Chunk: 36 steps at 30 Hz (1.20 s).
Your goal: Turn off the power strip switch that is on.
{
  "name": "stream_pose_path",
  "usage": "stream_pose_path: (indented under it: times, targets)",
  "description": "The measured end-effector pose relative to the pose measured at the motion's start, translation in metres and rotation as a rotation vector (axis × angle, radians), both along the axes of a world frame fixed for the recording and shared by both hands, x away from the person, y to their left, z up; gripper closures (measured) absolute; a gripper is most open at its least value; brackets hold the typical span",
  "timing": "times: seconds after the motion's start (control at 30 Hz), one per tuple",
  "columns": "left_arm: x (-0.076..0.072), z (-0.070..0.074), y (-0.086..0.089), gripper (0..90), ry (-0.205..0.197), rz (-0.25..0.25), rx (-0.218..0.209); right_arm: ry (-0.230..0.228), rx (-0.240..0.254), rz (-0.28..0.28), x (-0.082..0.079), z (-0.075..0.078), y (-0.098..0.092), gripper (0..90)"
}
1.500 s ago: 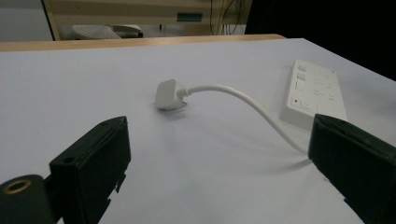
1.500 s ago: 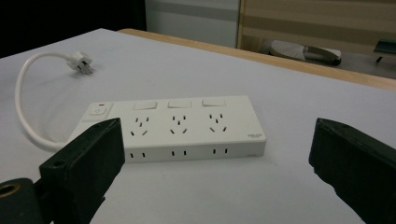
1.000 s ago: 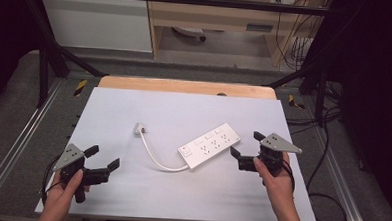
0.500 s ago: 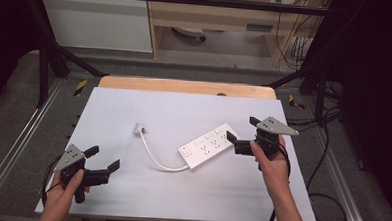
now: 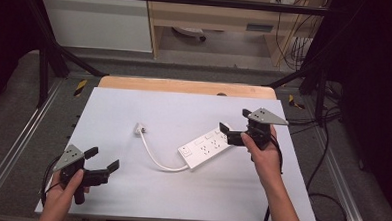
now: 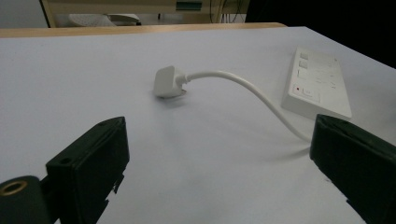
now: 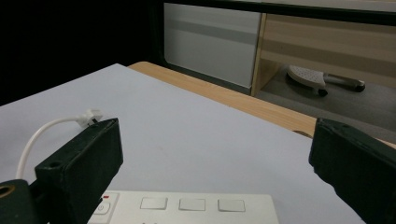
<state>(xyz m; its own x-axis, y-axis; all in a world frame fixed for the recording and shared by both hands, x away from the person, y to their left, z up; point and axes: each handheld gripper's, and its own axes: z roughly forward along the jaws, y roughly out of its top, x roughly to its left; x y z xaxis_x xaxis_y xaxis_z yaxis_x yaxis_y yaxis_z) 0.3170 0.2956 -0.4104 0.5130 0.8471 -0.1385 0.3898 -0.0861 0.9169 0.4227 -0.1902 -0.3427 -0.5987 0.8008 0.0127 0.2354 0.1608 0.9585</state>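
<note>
A white power strip (image 5: 206,147) lies slantwise on the white table top (image 5: 180,200), right of the middle. Its white cable (image 5: 154,157) curves left to a white plug (image 5: 140,128) that rests on the sheet. My right gripper (image 5: 238,126) is open and hovers at the strip's far right end, its jaws set either side of that end without touching it. In the right gripper view the strip (image 7: 187,205) lies just below the open jaws. My left gripper (image 5: 102,158) is open near the front left corner, pointing at the plug (image 6: 166,81) and the strip (image 6: 317,84).
A wooden strip (image 5: 185,86) edges the table's far side. Metal rails (image 5: 12,152) run along both sides, with dark cables (image 5: 325,196) hanging at the right. Beyond the table stand a white cabinet (image 5: 98,21) and a wooden shelf unit (image 5: 223,16).
My right gripper has moved away from the person and a little left, up to the strip's right end. The left gripper and the strip have stayed put.
</note>
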Motion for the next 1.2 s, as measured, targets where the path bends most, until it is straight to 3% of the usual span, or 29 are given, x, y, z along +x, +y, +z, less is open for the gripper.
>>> stream_pose_path:
  times: [0.73,0.93,1.2]
  targets:
    - [0.0,0.0,-0.002,4.6,0.006,-0.011,-0.003,0.001,-0.023,-0.001,0.018,0.003,0.023,5.7]
    - [0.0,-0.001,-0.001,4.6,0.009,-0.002,-0.009,-0.016,-0.019,-0.017,0.02,0.002,0.027,11.7]
    - [0.0,-0.001,-0.003,4.6,0.009,-0.012,0.0,-0.028,-0.022,-0.026,0.02,0.001,0.036,29.5]
